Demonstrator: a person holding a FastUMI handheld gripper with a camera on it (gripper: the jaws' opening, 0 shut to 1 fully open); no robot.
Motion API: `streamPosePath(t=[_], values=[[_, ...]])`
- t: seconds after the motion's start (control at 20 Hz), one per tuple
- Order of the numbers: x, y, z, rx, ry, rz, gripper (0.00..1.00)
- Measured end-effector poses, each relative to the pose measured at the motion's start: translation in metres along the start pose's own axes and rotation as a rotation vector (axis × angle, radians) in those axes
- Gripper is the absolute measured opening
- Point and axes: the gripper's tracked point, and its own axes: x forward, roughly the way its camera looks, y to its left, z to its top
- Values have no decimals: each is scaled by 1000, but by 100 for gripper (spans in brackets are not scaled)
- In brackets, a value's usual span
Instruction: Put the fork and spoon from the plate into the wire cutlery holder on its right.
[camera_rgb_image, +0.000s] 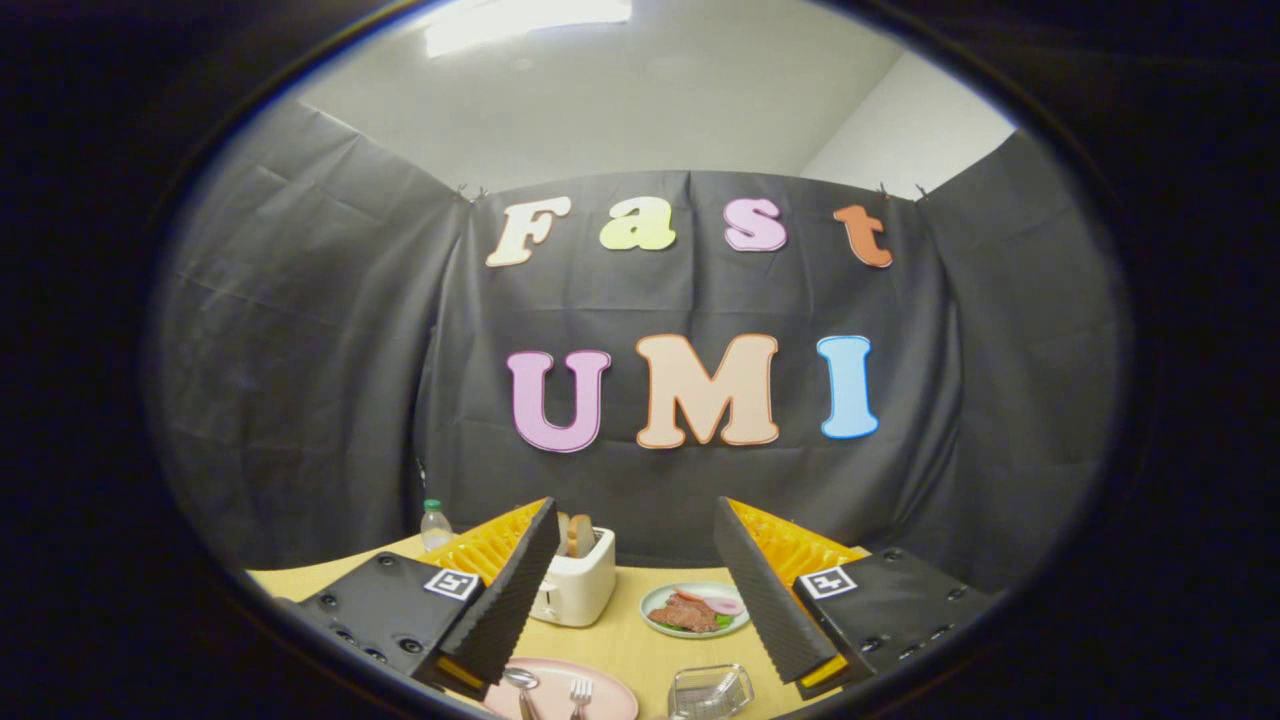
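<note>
Gripper view: gripper fingers spread wide, holding nothing
Below and between the fingers: pink plate with spoon and fork; wire cutlery holder just beside
Beyond: toaster; food dish
Handling: likely light, stiff, slippery; pinch mid-handle

I've got the gripper fingers spread wide, nothing btwn them. Plate sits just ahead, w/ spoon left of fork on it. Wire cutlery holder just right of plate. Beyond: toaster left, food dish right. Bottle behind left finger.
</note>
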Motion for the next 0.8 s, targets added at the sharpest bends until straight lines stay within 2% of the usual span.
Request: streamPosePath(t=[0.45,0.8], values=[[1,15,-25,15,53,38,100],[0,37,-78,0,173,100,100]])
